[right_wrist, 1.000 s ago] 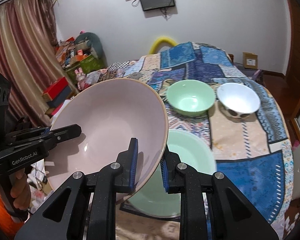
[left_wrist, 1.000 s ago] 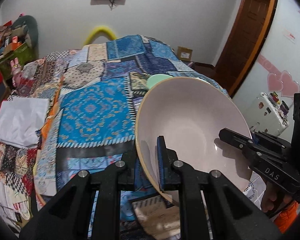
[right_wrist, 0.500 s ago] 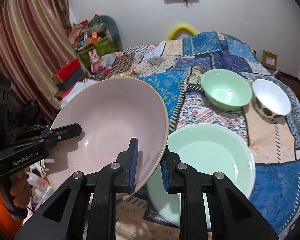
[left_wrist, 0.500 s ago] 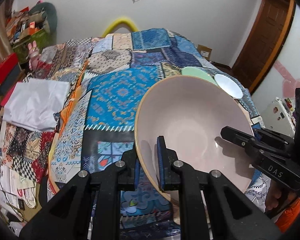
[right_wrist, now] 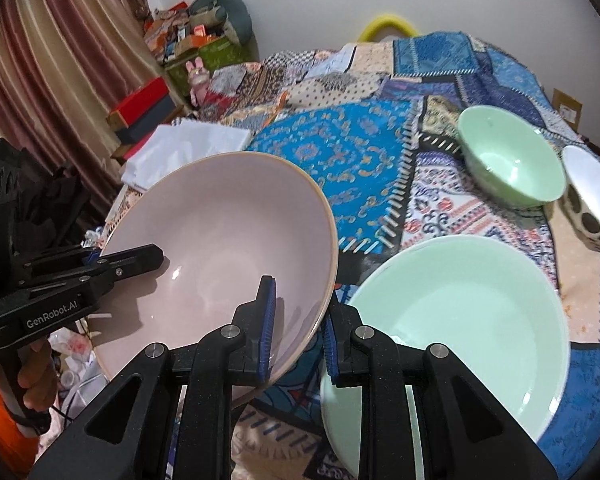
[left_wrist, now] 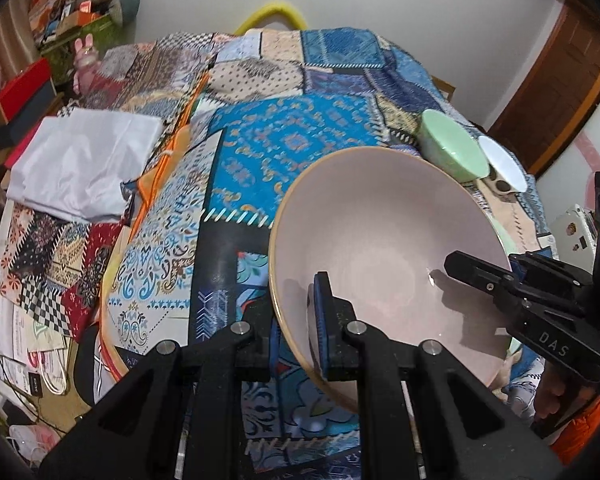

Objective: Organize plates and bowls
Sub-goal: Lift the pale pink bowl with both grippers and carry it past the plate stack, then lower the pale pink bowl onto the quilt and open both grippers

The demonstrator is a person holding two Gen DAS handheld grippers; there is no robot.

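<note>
Both tools carry one pink bowl (right_wrist: 220, 240) between them, tilted and clear of the patchwork cloth (left_wrist: 296, 148) that covers the surface. The left hand-held gripper (left_wrist: 296, 332) is clamped narrow on the bowl's rim on one side, and the right hand-held gripper (right_wrist: 298, 328) is pinched on the rim opposite. The large green plate (right_wrist: 460, 312) lies just beside the bowl on the right, with a small green bowl (right_wrist: 508, 160) and a white spotted bowl (right_wrist: 592, 196) further back.

The step looks like lowering the pink bowl to a resting place, probably near or onto the green plate (the exact spot is a guess). To do it well, level the bowl first, bring both hands down at the same pace so neither rim grip twists, and let go only once the base sits flat.

Compared with a second ago, both views have tipped downward and nearer the cloth; the green plate, then half hidden behind the bowl, now shows almost whole. The grips are unchanged.
</note>
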